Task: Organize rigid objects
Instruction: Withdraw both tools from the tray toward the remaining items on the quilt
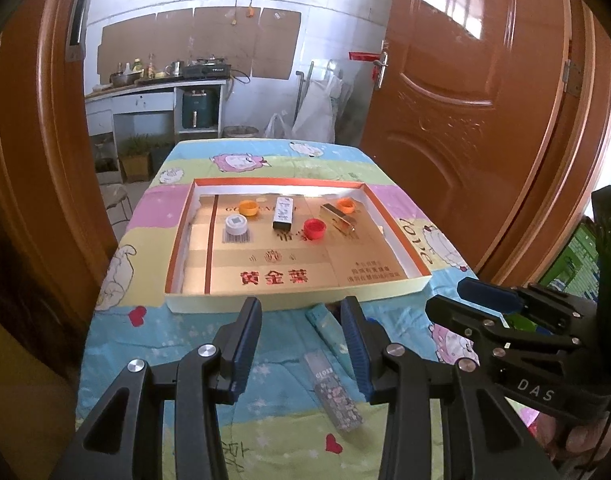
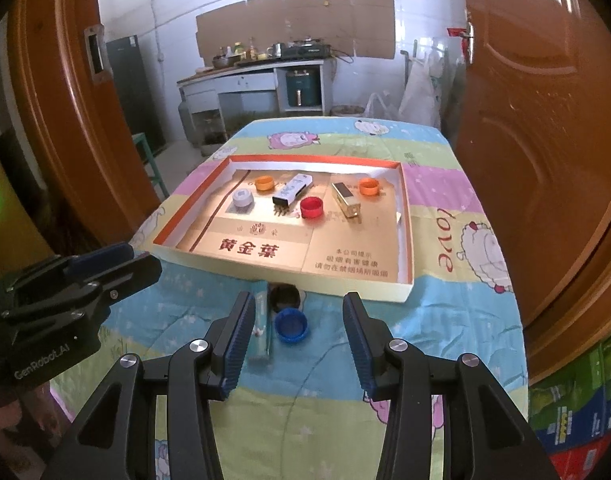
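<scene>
Cardboard shallow tray (image 2: 405, 240), centre frame, is already holding six small items; I am hovering my right gripper (image 2: 297, 340), spread wide, over the blue plastic cap (image 2: 290, 325) remaining outside, left gripper (image 1: 301, 344) likewise empty.

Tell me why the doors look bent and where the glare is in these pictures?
Left wrist view: the fisheye lens bows the wooden doors, and window light washes out the tray's far wall. Right wrist view: the same curving at the edges, the corners go black, and the tray floor shines pale.
</scene>
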### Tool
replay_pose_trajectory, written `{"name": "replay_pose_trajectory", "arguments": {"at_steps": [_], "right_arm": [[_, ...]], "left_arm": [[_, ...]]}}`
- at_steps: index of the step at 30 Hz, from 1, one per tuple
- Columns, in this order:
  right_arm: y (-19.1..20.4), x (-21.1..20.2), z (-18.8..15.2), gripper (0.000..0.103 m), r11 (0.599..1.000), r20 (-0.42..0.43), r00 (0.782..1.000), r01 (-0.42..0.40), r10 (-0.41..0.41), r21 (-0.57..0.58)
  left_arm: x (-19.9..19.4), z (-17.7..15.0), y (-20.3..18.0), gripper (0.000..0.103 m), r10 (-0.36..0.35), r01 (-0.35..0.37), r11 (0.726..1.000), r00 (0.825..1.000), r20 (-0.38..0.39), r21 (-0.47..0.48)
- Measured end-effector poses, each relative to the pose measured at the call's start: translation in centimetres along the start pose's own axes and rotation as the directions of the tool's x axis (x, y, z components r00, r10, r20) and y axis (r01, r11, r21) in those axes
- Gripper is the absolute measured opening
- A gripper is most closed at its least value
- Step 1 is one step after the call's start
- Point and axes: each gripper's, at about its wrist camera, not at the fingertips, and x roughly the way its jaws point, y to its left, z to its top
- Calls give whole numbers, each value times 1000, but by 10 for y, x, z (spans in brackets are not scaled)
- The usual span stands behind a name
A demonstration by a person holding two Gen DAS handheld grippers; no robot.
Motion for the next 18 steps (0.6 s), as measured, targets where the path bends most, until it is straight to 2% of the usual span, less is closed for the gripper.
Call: {"name": "replay_pose_trajectory", "arguments": {"at_steps": [18], "right_arm": [[-13, 5, -31, 47, 999, -46, 999, 7, -4, 47]], "left_arm": [[16, -32, -18, 41, -17, 17, 1000, 998, -57, 6]]}}
